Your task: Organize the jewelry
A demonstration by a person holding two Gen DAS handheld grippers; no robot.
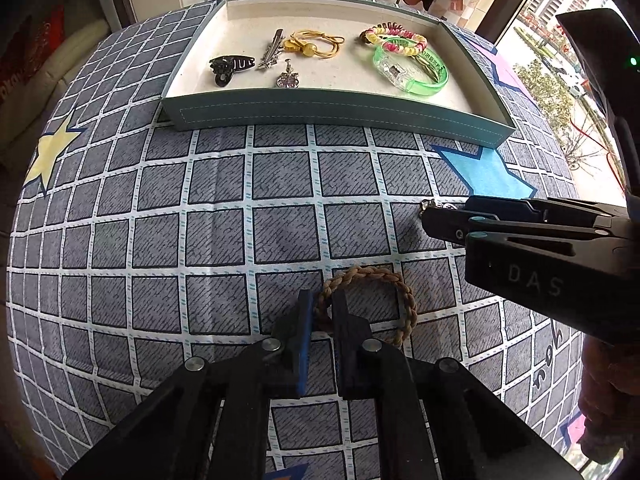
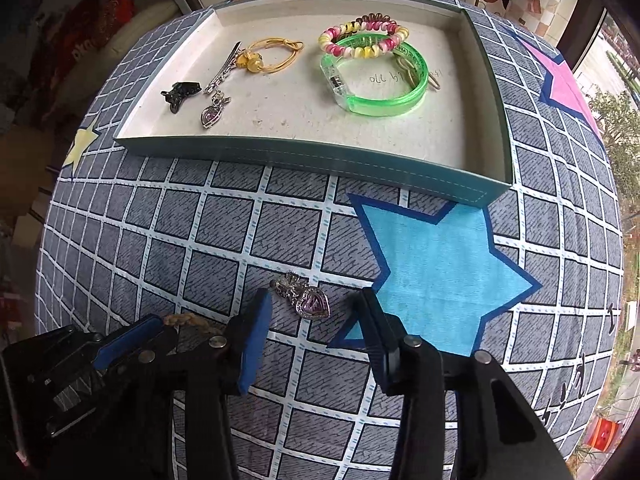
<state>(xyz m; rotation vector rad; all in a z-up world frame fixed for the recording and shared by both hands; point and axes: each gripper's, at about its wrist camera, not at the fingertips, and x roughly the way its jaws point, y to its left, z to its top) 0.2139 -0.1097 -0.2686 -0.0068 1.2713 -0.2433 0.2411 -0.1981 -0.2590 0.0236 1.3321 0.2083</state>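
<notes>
**Two grippers close in on loose jewelry beside a half-filled tray**

On a table spread with a grey grid-pattern cloth (image 1: 224, 184) dotted with coloured stars, the left gripper (image 1: 320, 312) points steeply down, its jaws drawn nearly together and pinching one side of a braided brown bracelet (image 1: 400, 284); the rest of the loop lies on the cloth to the right. The right gripper (image 2: 316, 308) stands partly open, its blue-padded fingers (image 2: 256, 332) straddling a silver pendant with a purple heart stone (image 2: 308, 298) that lies on the cloth between them, touched by neither pad. A blue star (image 2: 444, 276) printed on the cloth sits just right of the pendant.

Beyond both tools, a shallow teal tray (image 1: 320, 110) with a cream floor holds the pieces already gathered: at left a black claw clip (image 1: 228, 68), a silver hair clip (image 1: 272, 50), a second purple pendant (image 1: 289, 78) and a yellow cord hair tie with beads (image 1: 316, 42); at right a multicoloured spiral hair tie (image 1: 394, 38) overlapping a clear green bangle (image 1: 416, 74).
</notes>
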